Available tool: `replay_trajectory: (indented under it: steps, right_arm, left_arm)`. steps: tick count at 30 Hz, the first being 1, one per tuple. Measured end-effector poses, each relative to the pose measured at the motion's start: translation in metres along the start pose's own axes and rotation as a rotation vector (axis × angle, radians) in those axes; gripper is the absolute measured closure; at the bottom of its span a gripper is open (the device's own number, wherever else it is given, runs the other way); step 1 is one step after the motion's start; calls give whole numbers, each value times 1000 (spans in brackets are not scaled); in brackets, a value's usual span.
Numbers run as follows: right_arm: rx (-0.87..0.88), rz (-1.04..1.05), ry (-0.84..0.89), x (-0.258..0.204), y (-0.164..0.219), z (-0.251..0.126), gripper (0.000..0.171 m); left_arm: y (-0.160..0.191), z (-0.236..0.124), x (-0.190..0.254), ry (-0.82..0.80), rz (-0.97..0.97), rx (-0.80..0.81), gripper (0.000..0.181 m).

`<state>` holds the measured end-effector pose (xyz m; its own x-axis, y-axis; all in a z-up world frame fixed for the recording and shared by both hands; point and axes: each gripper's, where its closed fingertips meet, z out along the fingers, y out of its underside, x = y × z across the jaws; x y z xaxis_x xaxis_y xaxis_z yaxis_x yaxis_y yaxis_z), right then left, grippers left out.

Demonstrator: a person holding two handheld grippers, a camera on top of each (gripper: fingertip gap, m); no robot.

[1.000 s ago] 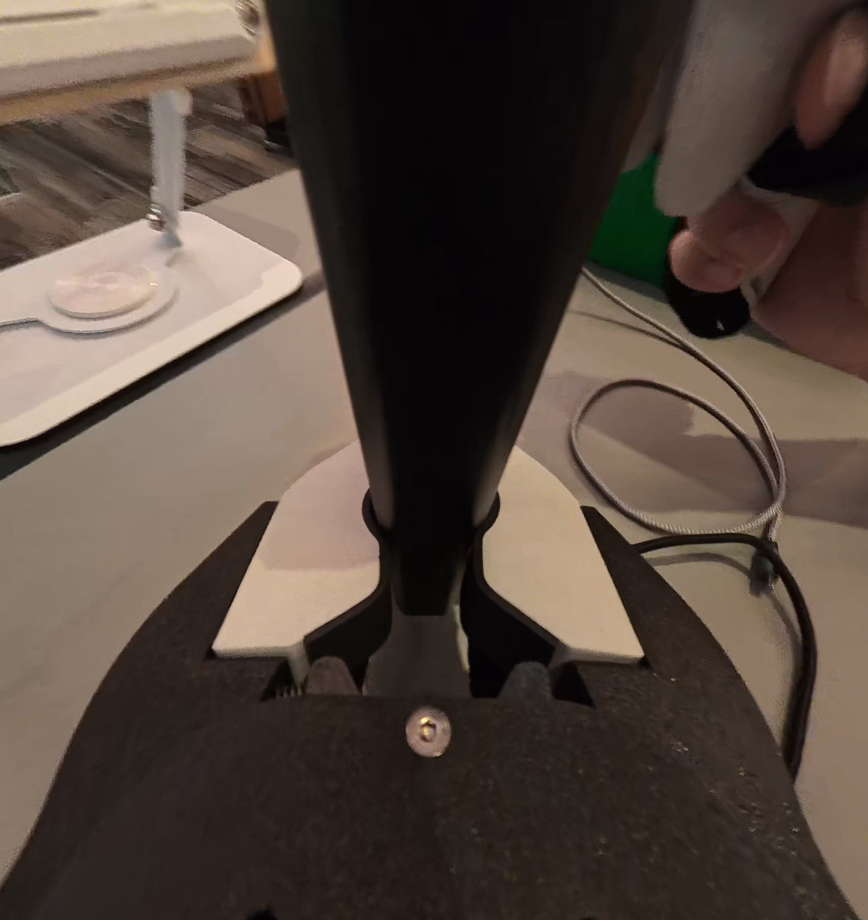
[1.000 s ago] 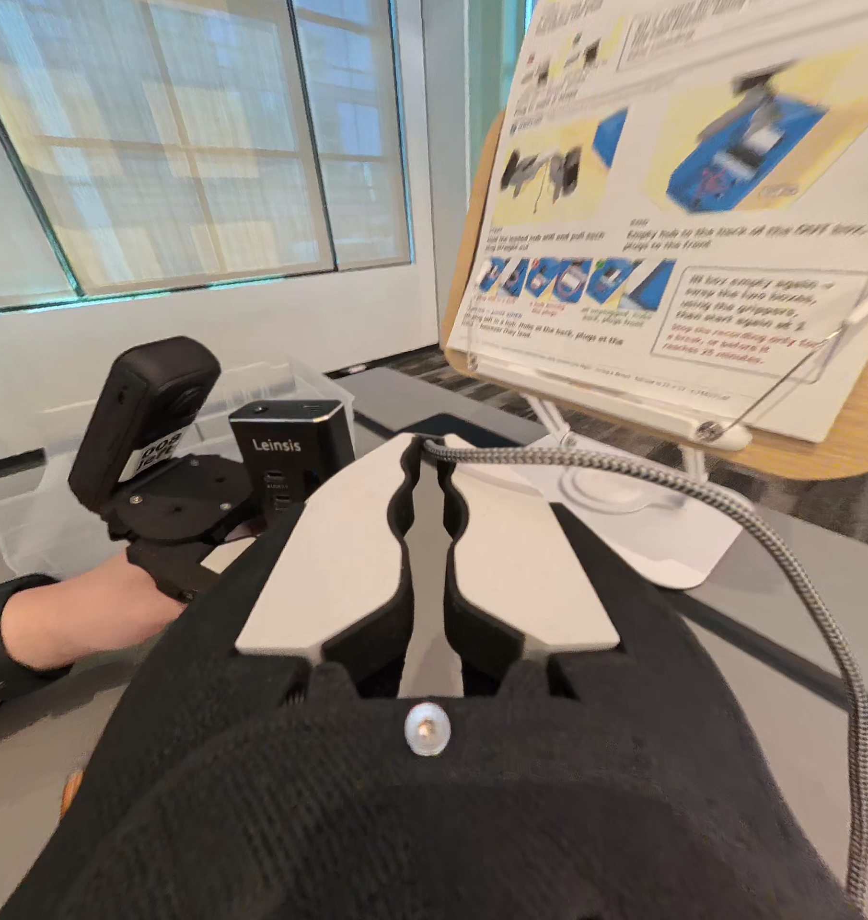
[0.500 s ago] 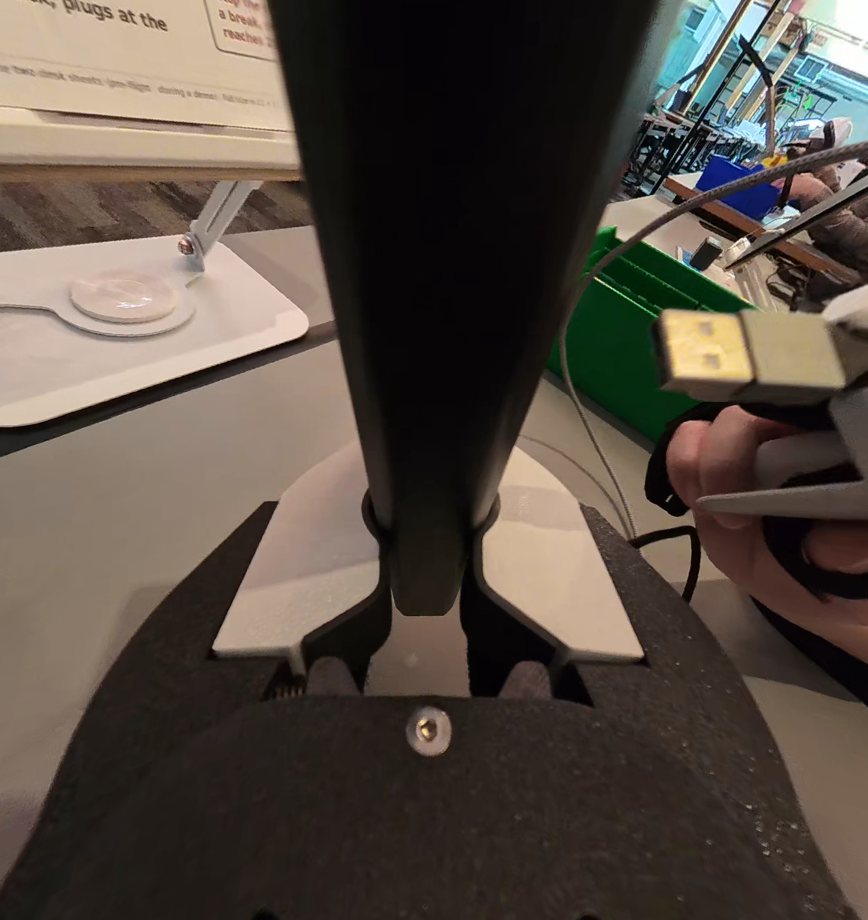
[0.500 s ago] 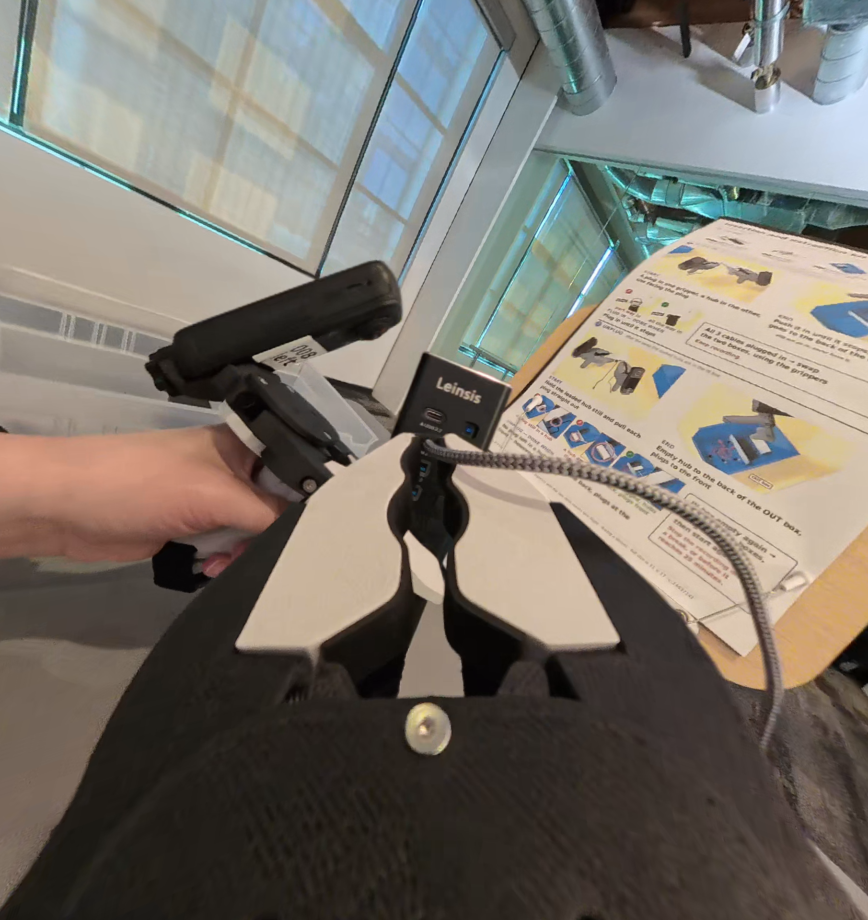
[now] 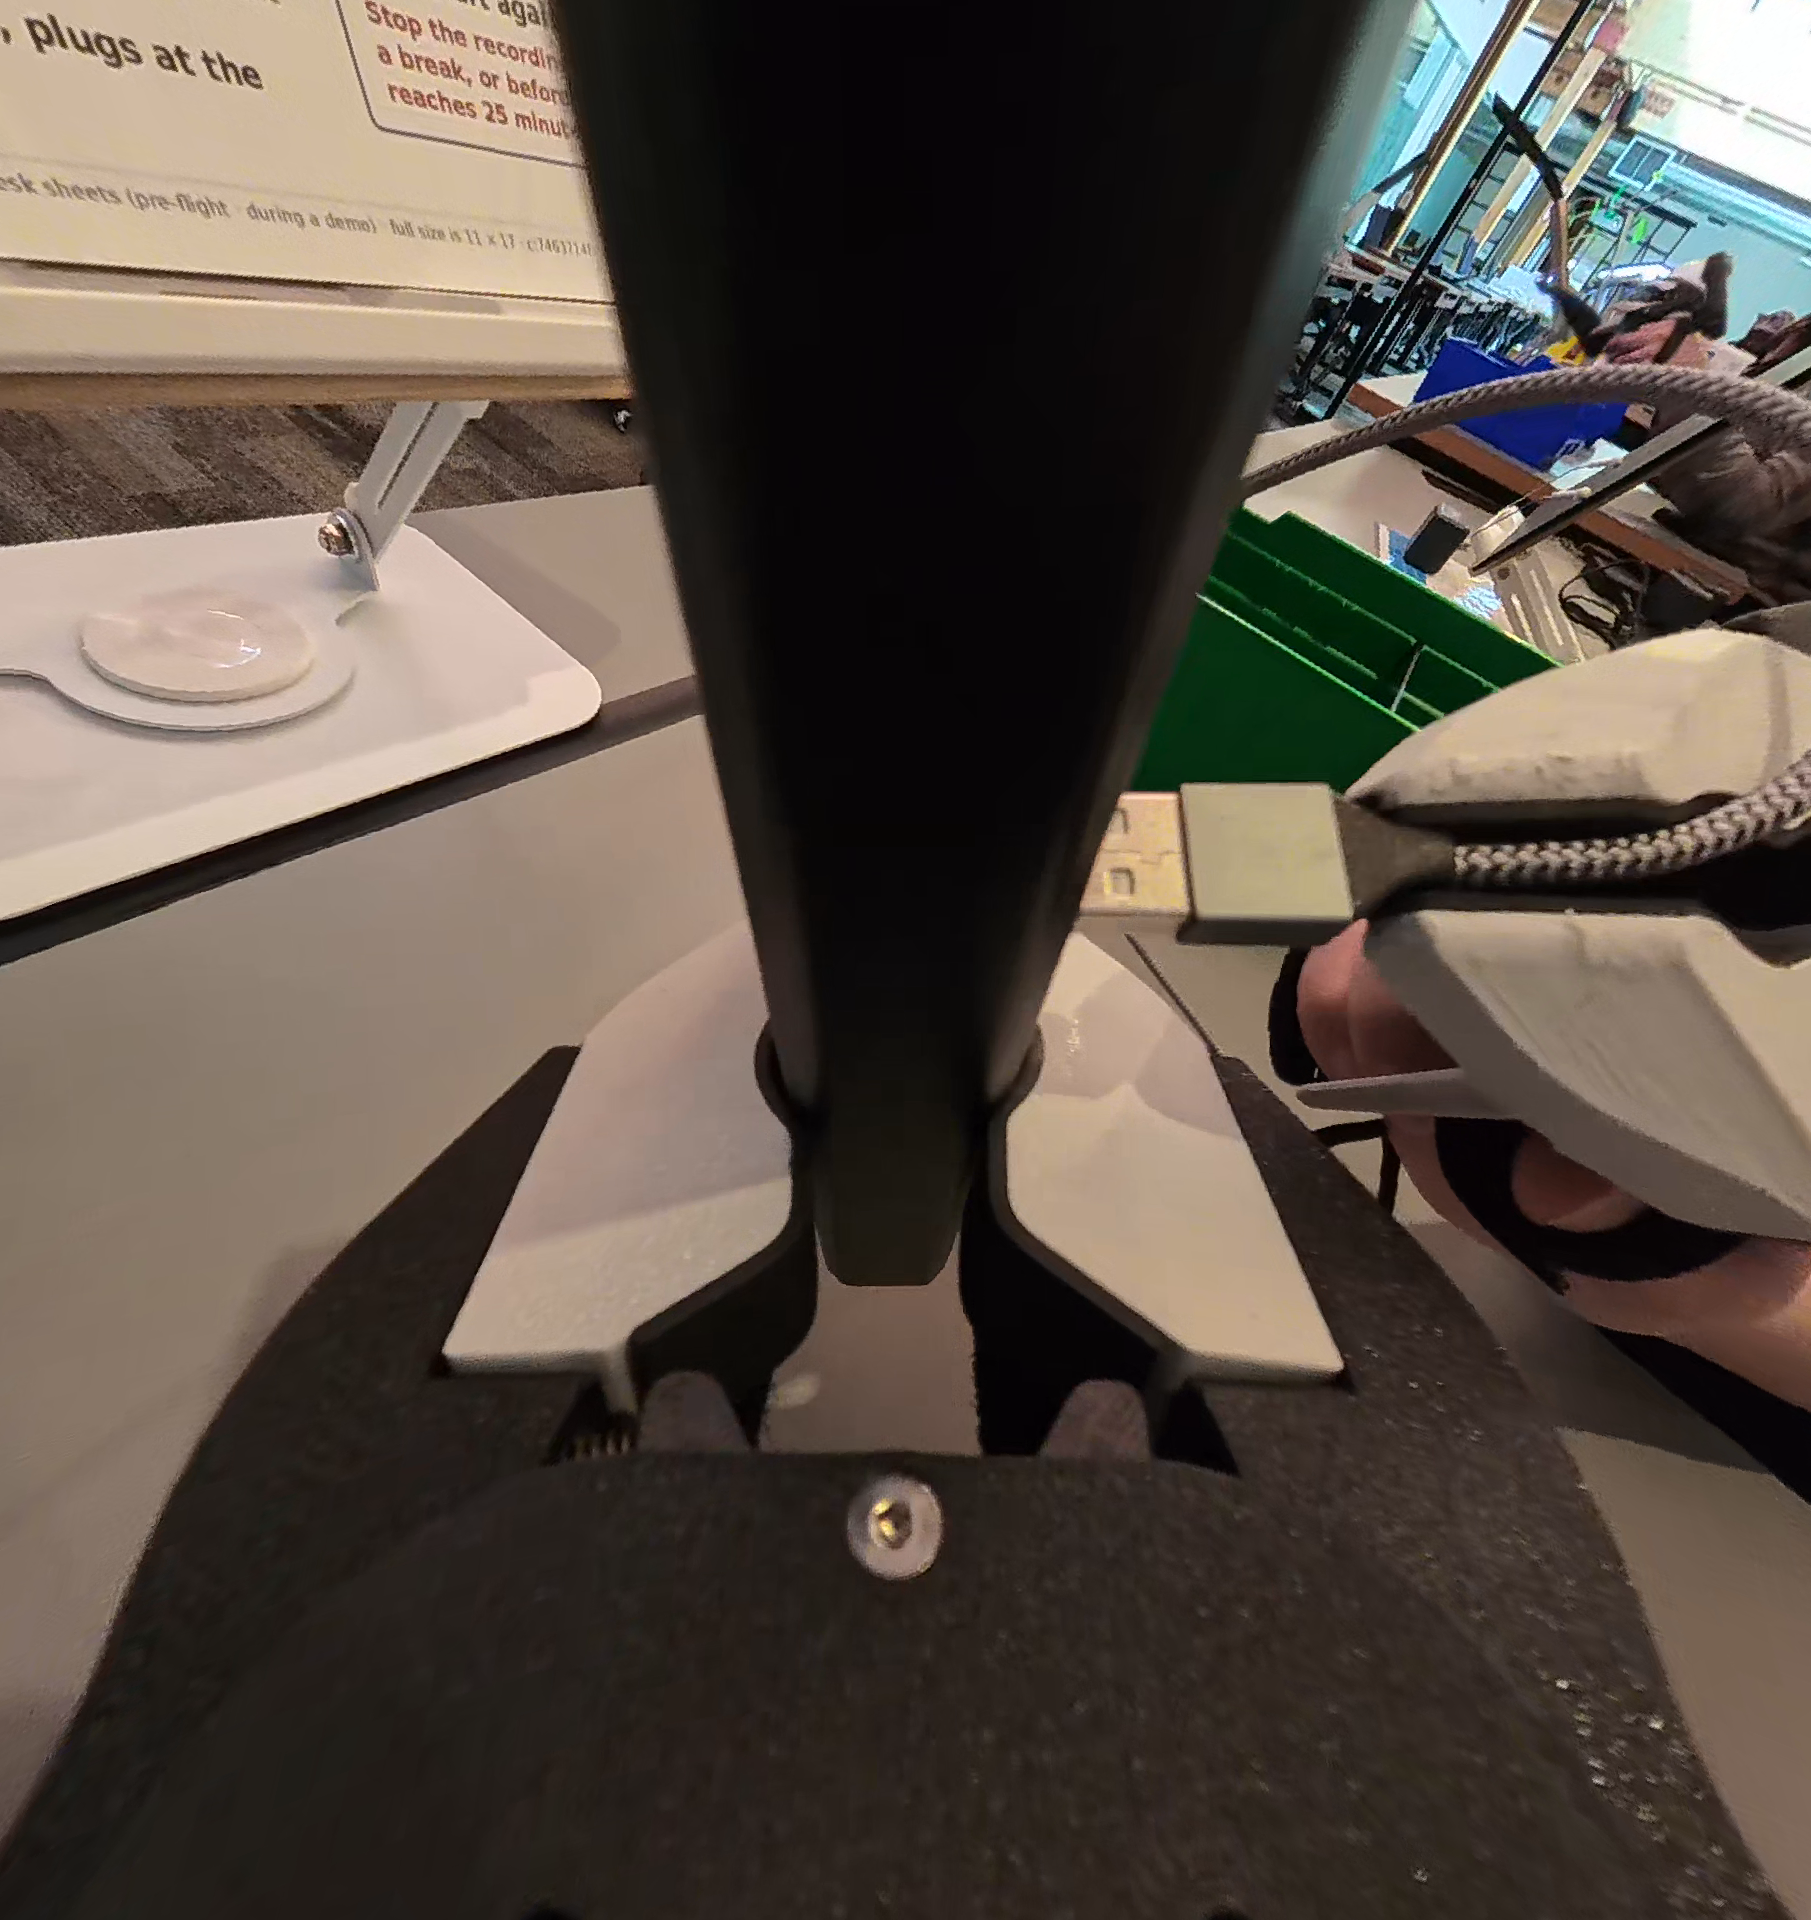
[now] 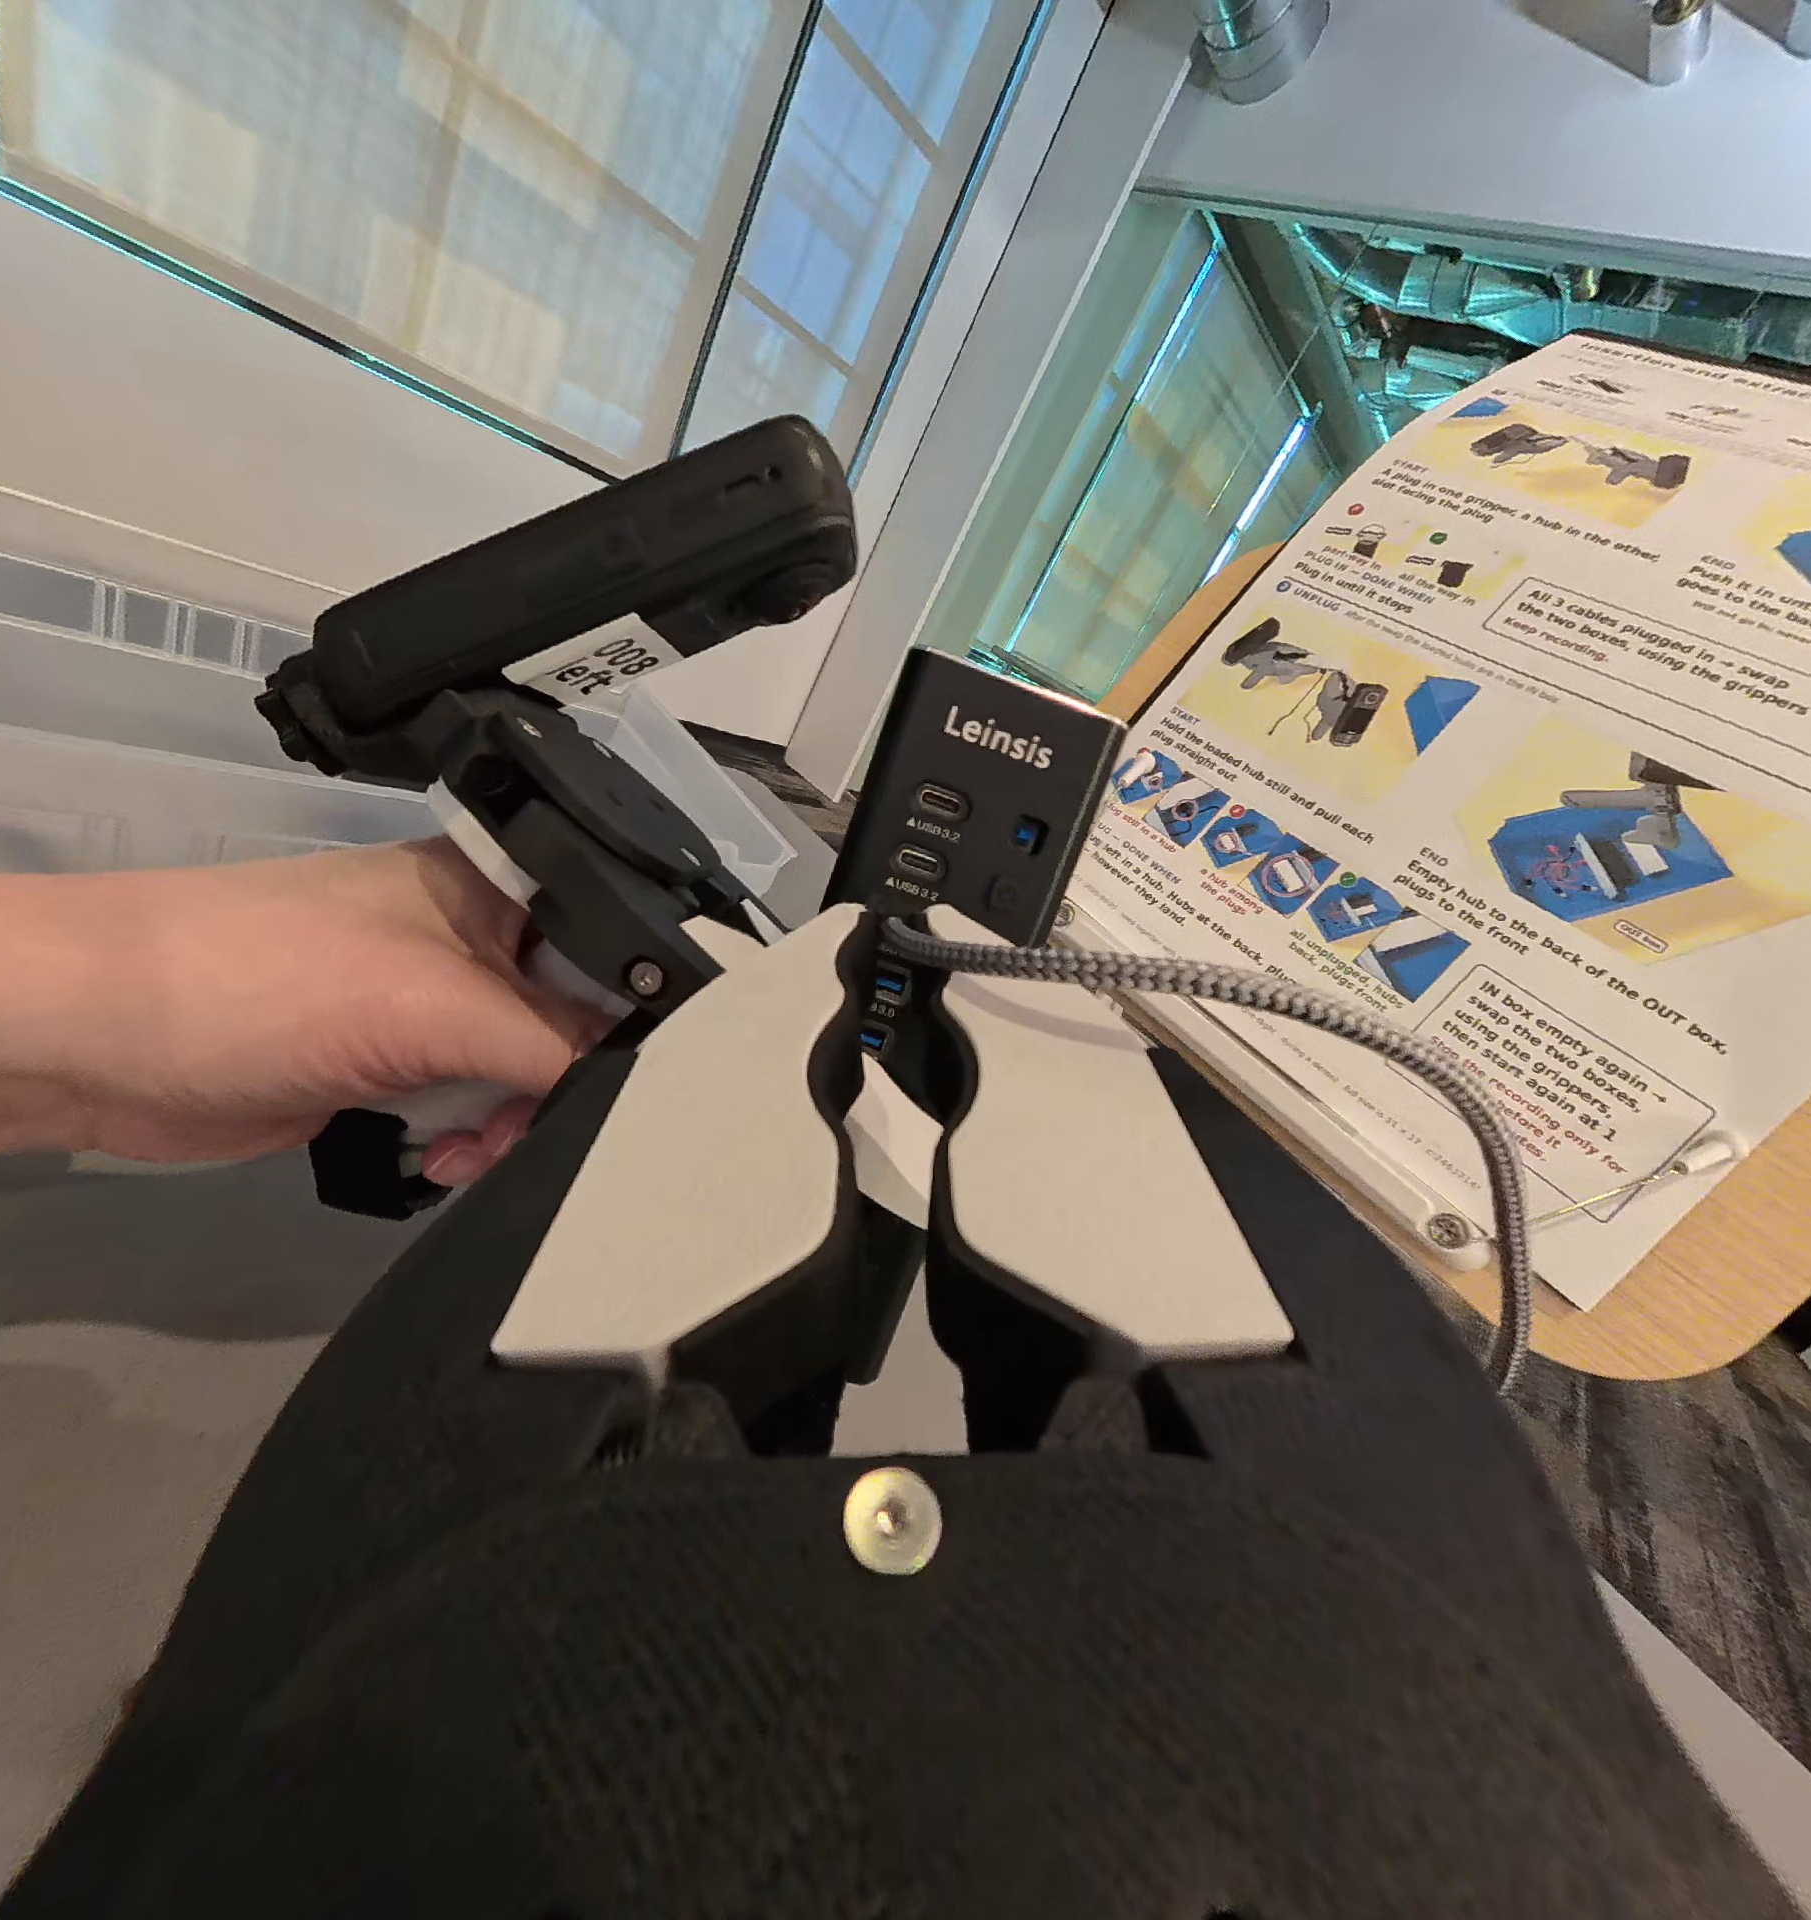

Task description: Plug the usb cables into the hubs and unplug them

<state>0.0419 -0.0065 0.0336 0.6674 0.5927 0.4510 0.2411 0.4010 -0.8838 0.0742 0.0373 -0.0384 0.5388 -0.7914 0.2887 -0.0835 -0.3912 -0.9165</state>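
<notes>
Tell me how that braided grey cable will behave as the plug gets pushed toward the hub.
The braided cable arcs freely behind the right gripper, so it is probably floppy and trails. The plug looks rigid, held flat. The hub, clamped by the left gripper, should stay put.

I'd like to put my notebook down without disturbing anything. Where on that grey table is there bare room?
The grey table is bare left of the left tongs, in front of the white stand base. It's crowded on the right: the right tongs press a USB plug toward the black hub, with a hand, a braided cable and a green bin.
</notes>
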Motion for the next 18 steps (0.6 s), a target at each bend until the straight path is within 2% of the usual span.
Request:
replay_trajectory:
  steps: [6, 18]
  right_arm:
    - [6, 37, -6, 2, -1, 0, 164]
    - [11, 132, 5, 3, -3, -1, 164]
  left_arm:
    - [-5, -1, 5, 35, -21, 36, 152]
    - [-8, 1, 6, -21, 13, 73, 152]
